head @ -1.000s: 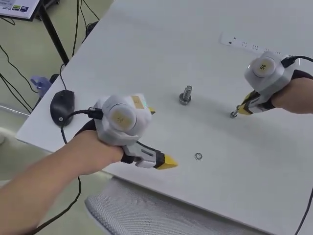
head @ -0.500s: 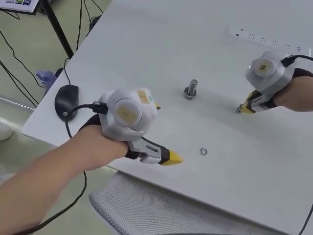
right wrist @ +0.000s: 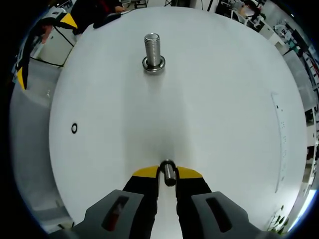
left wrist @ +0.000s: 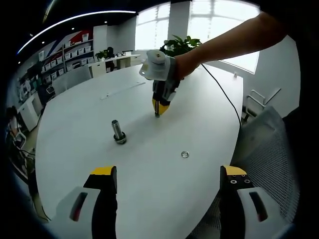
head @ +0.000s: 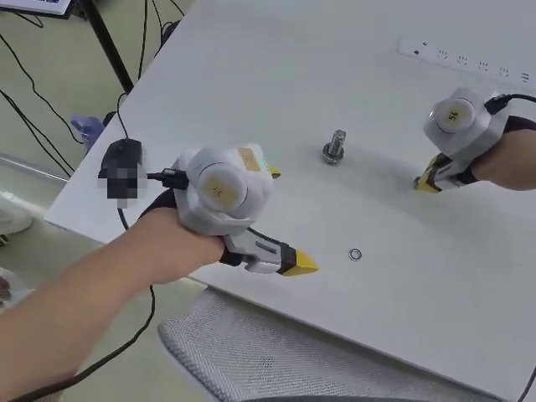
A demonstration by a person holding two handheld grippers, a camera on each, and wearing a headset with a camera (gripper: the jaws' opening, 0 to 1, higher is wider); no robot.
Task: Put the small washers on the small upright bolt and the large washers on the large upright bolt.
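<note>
On the white table (head: 251, 84), near the edge closest to the person, the left gripper (head: 297, 264) hangs just above the surface with its yellow-tipped jaws pointing across the top. From its own camera the left gripper (left wrist: 168, 172) stands released, jaws spread wide with nothing between them. The loose washer (head: 355, 255) lies flat on the table just beyond those tips, apart from them; in the left gripper view the washer (left wrist: 185, 154) sits ahead, between the lines of the two jaws.

Farther over, the right gripper (head: 427, 184) is down at the table, held in a hand. In the right gripper view its jaws (right wrist: 168, 172) are drawn in tight, clenched about the small bolt (right wrist: 168, 174), which stands upright between the yellow tips. I cannot tell if a washer is caught there too.

The large bolt (head: 335, 146) stands upright near the middle of the table, well apart from both grippers. From the right gripper it rises straight ahead (right wrist: 153, 50), and the loose washer (right wrist: 74, 128) lies off to the left.

A power strip (head: 469, 60) lies along the far side, a dark mouse (head: 126, 155) sits by the left edge, and a grey mesh chair (head: 251, 352) is pushed up to the near edge
</note>
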